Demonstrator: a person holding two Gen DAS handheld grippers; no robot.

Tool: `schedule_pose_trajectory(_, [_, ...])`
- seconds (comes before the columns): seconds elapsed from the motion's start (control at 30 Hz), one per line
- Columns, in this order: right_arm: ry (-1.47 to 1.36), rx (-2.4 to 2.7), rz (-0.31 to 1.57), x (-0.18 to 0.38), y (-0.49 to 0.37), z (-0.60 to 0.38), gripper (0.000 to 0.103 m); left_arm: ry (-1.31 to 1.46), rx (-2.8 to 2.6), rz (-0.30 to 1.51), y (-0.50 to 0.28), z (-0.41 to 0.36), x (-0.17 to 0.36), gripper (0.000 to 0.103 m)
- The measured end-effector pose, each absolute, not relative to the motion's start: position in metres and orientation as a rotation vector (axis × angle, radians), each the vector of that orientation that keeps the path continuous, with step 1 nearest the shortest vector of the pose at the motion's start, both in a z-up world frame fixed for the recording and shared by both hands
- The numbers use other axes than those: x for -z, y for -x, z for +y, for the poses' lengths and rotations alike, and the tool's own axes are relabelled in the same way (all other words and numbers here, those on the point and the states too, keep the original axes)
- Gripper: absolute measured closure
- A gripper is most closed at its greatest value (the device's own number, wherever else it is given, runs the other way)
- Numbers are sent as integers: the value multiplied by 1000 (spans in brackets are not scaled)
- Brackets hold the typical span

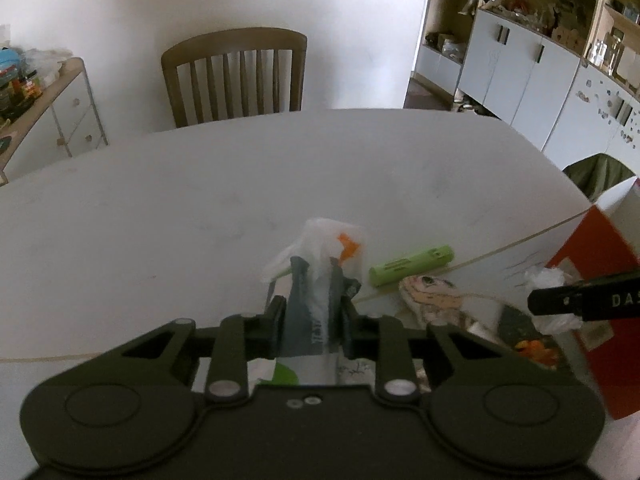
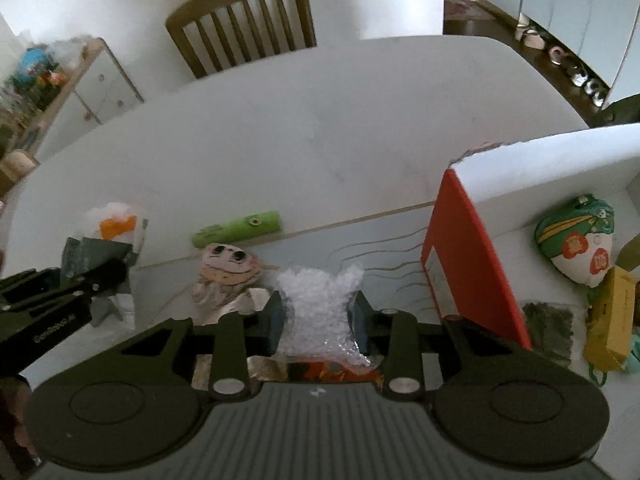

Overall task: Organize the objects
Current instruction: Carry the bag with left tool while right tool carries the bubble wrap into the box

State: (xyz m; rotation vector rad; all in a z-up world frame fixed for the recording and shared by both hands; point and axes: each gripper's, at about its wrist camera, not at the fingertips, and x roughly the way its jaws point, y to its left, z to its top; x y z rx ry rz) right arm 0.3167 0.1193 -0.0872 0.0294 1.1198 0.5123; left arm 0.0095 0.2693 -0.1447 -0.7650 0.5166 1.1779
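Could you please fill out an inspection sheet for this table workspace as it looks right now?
Surface: white table, with a pale mat at the near side.
Job's things: green tube lying on the table; crumpled clear plastic; grey-and-white packet; red-and-white box standing open, holding a green-and-white pouch and a yellow item.
Clutter: pink cartoon-face cutout on the mat.
Grippers: left gripper shut on the packet; right gripper shut on the plastic.
Cables: nothing seen.
Surroundings: wooden chair, cabinets, loaded side shelf.
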Motion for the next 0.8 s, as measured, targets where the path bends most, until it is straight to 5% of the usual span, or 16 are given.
schedule_pose_trajectory(0.8, [-90,-640,1090,8,-277,7,69,804,-1061,503,-68,194,45,77])
